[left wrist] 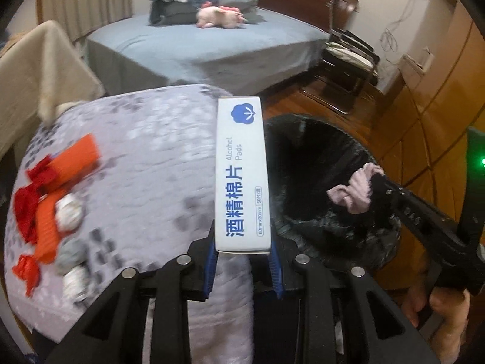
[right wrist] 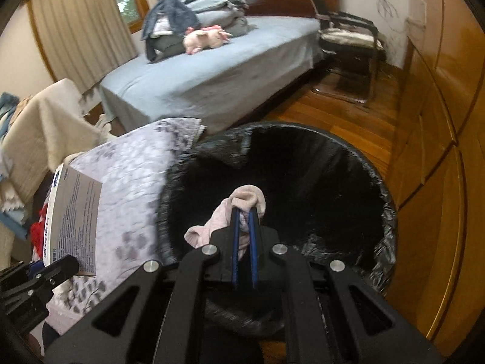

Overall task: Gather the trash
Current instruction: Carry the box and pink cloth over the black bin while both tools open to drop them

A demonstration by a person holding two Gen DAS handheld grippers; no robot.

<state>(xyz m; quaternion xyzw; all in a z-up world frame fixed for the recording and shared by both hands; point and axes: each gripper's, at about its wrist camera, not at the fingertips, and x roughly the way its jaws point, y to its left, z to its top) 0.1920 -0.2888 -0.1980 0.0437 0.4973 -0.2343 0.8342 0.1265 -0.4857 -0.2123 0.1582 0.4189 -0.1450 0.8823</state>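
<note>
A bed [right wrist: 212,69] with a blue sheet fills the far side of the room, a pile of bedding [right wrist: 197,9] and a pink plush [right wrist: 206,38] on it, and a chair [right wrist: 351,39] stands at its foot on the wood floor [right wrist: 348,115]. Nearer, a table [left wrist: 145,157] under a grey patterned cloth sits just beside a round bin [right wrist: 272,182] lined with a black bag. The left gripper [left wrist: 244,242] reaches forward over the table's edge by the bin, its jaws closed narrowly on the near end of a long white box [left wrist: 241,173] that points away from the camera, lifted clear of the cloth. The right gripper [right wrist: 244,215] extends level over the bin's mouth, jaws pinched nearly together on a pale pink rag [right wrist: 230,218] that droops to the left of the fingers above the black liner; in the left wrist view a bare hand [left wrist: 436,306] grips that tool's handle at lower right. On the table's left part lie an orange pack [left wrist: 60,194], red wrappers [left wrist: 27,203] and a few crumpled balls [left wrist: 69,212], blurred and touching one another.
</note>
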